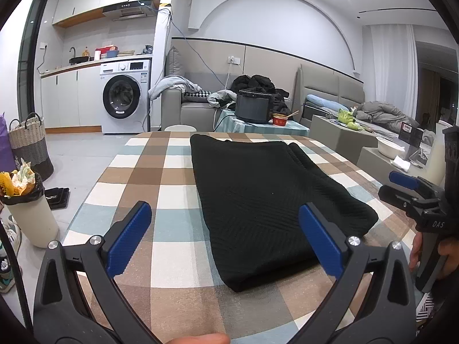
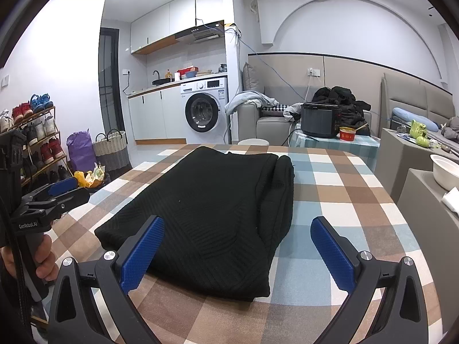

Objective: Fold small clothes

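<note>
Right now I hold both tools back from the cloth, and I judge that is so I can look over the fold before the next one. My left gripper point(image 1: 225, 236) has its jaws spread wide with nothing between them; its blue pads point(image 1: 129, 239) hover above the checked tablecloth point(image 1: 178, 200) at the near left corner of the black knitted garment point(image 1: 258, 200). My right gripper point(image 2: 236, 253) is likewise spread wide and empty, hovering over the near right corner, one pad above the knit and the other over bare cloth.

The garment lies flat in the middle of the table, already doubled into a long rectangle. A thicker folded layer runs down its right side point(image 2: 279, 189), which I take for a sleeve or side panel turned inward. Its long axis runs straight away from me toward the far table edge, with one short end close under my pads.

Lying that way, the near short edge is the handy one to pinch at both corners and carry forward, I reckon.
</note>
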Action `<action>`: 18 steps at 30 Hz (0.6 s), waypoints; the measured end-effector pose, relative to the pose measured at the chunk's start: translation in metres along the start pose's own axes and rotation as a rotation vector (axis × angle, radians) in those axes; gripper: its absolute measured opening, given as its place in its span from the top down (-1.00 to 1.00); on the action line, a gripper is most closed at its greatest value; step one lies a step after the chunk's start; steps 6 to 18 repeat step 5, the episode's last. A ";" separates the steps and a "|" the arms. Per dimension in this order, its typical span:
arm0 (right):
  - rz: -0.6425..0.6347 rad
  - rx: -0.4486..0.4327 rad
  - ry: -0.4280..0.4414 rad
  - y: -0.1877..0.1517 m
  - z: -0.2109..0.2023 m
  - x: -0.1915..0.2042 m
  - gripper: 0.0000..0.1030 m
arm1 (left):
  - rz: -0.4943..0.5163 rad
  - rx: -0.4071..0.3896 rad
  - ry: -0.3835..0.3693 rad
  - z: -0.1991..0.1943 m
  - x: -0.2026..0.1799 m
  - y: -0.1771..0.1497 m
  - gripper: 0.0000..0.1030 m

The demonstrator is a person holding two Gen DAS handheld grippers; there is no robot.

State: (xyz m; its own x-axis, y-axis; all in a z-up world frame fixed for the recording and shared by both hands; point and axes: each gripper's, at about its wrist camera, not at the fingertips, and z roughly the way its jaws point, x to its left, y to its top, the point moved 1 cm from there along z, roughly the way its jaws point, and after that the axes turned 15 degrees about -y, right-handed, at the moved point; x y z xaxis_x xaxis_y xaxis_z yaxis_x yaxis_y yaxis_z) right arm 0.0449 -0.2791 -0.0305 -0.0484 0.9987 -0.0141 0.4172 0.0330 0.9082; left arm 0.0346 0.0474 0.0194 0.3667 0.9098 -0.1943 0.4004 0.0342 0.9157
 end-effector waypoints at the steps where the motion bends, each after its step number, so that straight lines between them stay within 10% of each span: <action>1: -0.003 0.000 0.001 0.000 0.000 0.001 -1.00 | 0.000 0.000 0.001 0.000 0.000 0.000 -0.98; 18: -0.008 -0.003 0.001 0.000 0.000 0.000 -1.00 | 0.004 0.000 0.004 0.001 0.000 0.000 -0.98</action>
